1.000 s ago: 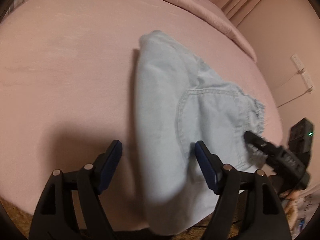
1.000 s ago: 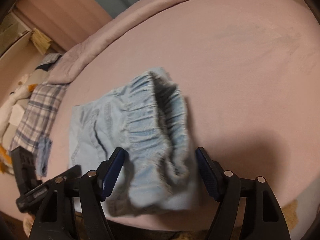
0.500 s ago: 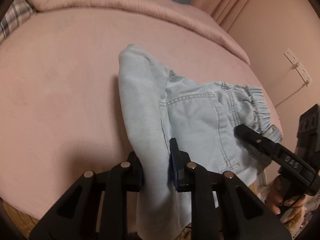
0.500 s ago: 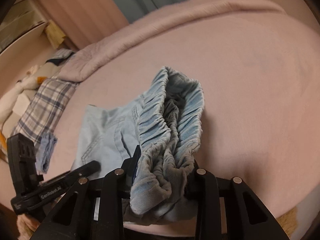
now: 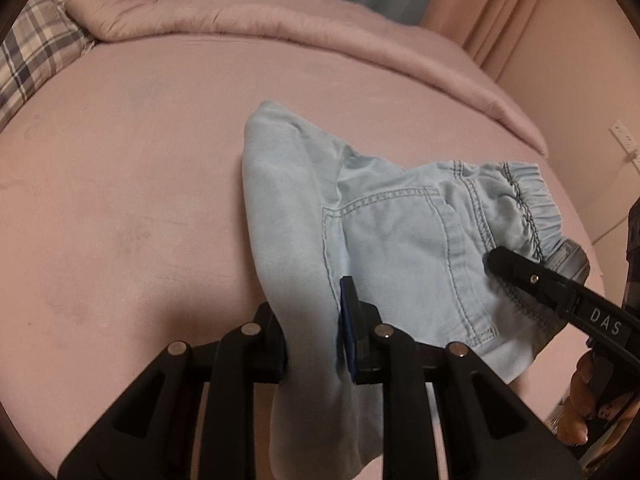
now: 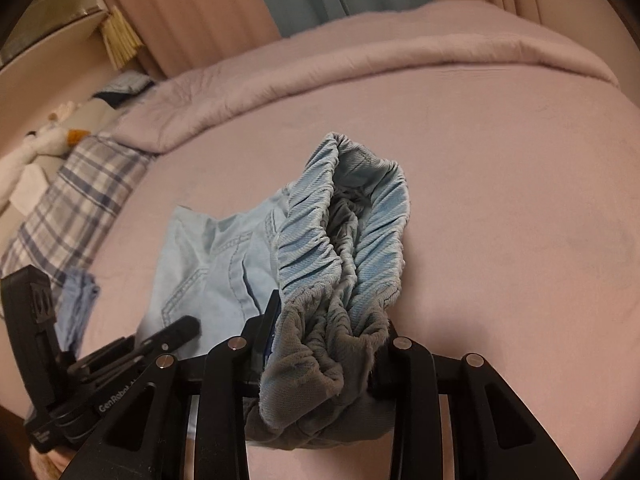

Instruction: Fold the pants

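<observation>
A pink bed (image 5: 120,200) fills the ground ahead of both claws, its rumpled pink blanket (image 5: 224,20) heaped along the far edge, well beyond them. A plaid cloth (image 6: 76,208) lies at the bed's far left as seen from the right claw, well apart from it.

The light blue pants (image 5: 380,240) lie bunched on the bed directly ahead of and between the two claws, part lifted off the sheet. Their pocket stitching faces up, and the gathered elastic waistband (image 6: 352,240) stands up in a ruffled loop right in front of the right claw.

The left claw (image 5: 312,340) is clamped on a fold of the pants' plain fabric, which passes between its pads and hangs down below them toward the camera. From this claw, the rest of the pants spreads forward and to the right.

The right claw (image 6: 324,356) is clamped on the waistband, the bunched grey-blue cloth squeezed between its pads and spilling over them. In the left wrist view this claw's black finger (image 5: 532,276) reaches in from the right, touching the waistband's edge.
</observation>
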### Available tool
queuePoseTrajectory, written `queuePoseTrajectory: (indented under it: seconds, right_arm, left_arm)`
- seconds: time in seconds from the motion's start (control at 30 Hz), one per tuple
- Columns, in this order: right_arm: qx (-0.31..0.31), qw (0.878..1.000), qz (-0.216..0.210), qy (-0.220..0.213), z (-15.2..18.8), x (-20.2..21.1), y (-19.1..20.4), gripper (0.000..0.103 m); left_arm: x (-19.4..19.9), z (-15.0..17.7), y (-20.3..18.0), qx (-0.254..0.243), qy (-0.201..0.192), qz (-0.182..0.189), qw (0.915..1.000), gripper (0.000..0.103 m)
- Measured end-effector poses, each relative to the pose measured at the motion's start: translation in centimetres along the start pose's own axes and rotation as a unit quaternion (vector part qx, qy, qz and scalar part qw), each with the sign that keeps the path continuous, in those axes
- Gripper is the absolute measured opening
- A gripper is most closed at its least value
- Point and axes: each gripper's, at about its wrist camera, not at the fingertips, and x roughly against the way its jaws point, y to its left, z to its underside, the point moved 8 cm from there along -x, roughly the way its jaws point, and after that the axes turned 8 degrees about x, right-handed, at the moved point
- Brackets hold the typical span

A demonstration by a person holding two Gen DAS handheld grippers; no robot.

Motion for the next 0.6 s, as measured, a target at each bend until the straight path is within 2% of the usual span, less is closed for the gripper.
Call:
queuePoseTrajectory:
  seconds: [0.07, 0.13, 0.27, 0.33, 0.43, 0.5, 0.57, 0.6]
  right_arm:
    - [-0.006, 1.0, 0.003, 0.018, 0.7, -1.4, -0.3, 0.035]
    - [-0.013, 0.999, 0.021, 0.037, 1.9, -2.7, -1.1, 0.038]
    - [-0.024, 0.999, 0.018, 0.042, 3.2, -3.0, -1.9, 0.041]
    - [-0.031, 0.999, 0.014, 0.042, 3.5, -2.6, -2.0, 0.045]
    - [-0.03, 0.998, 0.028, 0.041, 3.8, -2.0, -2.3, 0.053]
    - [-0.03, 0.998, 0.038, 0.039, 3.9, -1.2, -2.4, 0.055]
    - [-0.029, 0.998, 0.045, 0.032, 3.6, -0.6, -2.5, 0.058]
    - [-0.027, 0.998, 0.049, 0.027, 3.5, 0.1, -2.6, 0.066]
  left_arm:
    - [-1.2, 0.5, 0.7, 0.007, 0.012, -0.007, 0.9999, 0.022]
    - [-1.2, 0.8, 0.8, 0.006, 0.005, -0.01, 0.9999, 0.024]
    - [-0.9, 0.9, 0.5, -0.007, -0.006, -0.027, 0.9996, 0.03]
    - [-0.7, 0.9, 0.3, -0.011, -0.006, -0.037, 0.9992, 0.037]
    - [0.0, 0.7, 0.4, -0.019, -0.014, -0.047, 0.9986, 0.052]
    - [1.5, 0.5, 0.2, -0.023, -0.032, -0.045, 0.9982, 0.068]
    - [2.9, 0.2, -0.3, -0.026, -0.052, -0.042, 0.9974, 0.077]
    - [4.0, 0.1, -0.6, -0.026, -0.065, -0.039, 0.9968, 0.083]
